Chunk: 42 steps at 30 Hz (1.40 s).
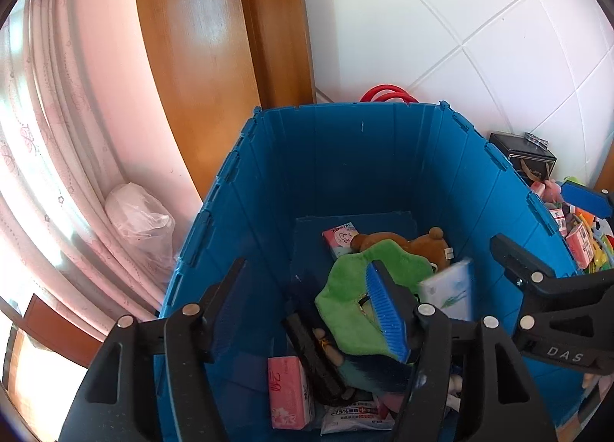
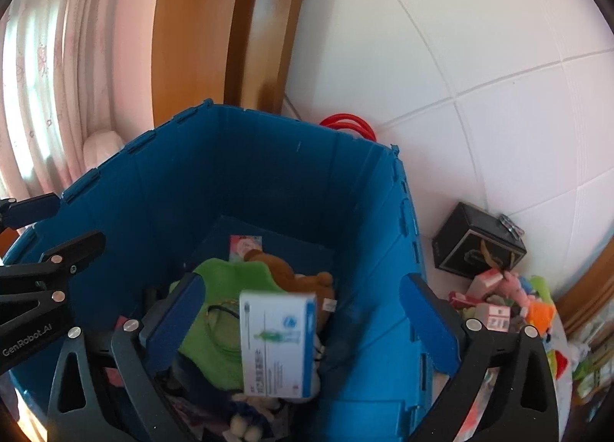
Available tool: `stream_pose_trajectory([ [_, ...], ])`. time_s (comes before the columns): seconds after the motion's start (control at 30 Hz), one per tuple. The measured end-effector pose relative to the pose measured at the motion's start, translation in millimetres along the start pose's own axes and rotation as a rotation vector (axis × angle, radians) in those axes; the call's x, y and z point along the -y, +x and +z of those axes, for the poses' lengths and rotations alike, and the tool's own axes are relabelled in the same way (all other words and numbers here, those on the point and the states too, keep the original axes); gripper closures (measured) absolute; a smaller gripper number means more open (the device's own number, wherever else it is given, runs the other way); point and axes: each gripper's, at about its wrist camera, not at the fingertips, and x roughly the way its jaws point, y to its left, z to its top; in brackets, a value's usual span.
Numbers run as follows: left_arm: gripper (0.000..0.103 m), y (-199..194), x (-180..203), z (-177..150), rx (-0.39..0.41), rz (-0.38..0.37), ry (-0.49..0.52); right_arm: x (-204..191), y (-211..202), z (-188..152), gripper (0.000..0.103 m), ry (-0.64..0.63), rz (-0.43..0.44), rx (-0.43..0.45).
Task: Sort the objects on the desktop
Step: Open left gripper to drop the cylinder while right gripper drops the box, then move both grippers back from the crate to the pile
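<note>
A deep blue bin holds a green plush, a brown bear, pink tissue packs and a white pack. My left gripper hangs open over the bin with nothing between its fingers. My right gripper stands wide open above the same bin. A blurred white and blue box is between its fingers, clear of both pads, over the green plush. Each gripper shows at the edge of the other's view: the right gripper, the left gripper.
A black box and a pile of small toys and packs lie on the table right of the bin. Red hoops stick up behind it. A white tiled wall, a wooden frame and a pink curtain close the back and left.
</note>
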Motion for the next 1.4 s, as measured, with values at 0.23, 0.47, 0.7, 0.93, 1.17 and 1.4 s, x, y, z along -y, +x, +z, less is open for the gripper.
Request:
stream_pose_trajectory([
  [0.23,0.040,-32.2,-4.5,-19.6,0.063,-0.002,-0.025,6.5,-34.7,-20.2,0.000,-0.017,-0.013,0.057],
  [0.47,0.028,-67.2,6.5,-40.9,0.182,-0.040,-0.052,26.5,-75.2,-54.1,0.000,0.005,-0.001,0.130],
  [0.7,0.025,-94.7,37.4,-46.3,0.290,-0.133,-0.080,84.6,-108.5,-96.9,0.000,0.136,-0.080,0.178],
  [0.93,0.024,-119.7,111.8,-36.7,0.341,-0.279,-0.012,185.3,-122.3,-154.8,0.000,0.324,-0.239,0.125],
  [1.17,0.024,-135.3,215.3,-30.9,0.328,-0.354,0.049,284.1,-112.5,-213.5,0.000,0.416,-0.300,0.043],
  [1.4,0.024,-106.1,324.4,-39.6,0.200,-0.360,0.070,371.3,-80.2,-269.6,0.000,0.428,-0.260,-0.069],
])
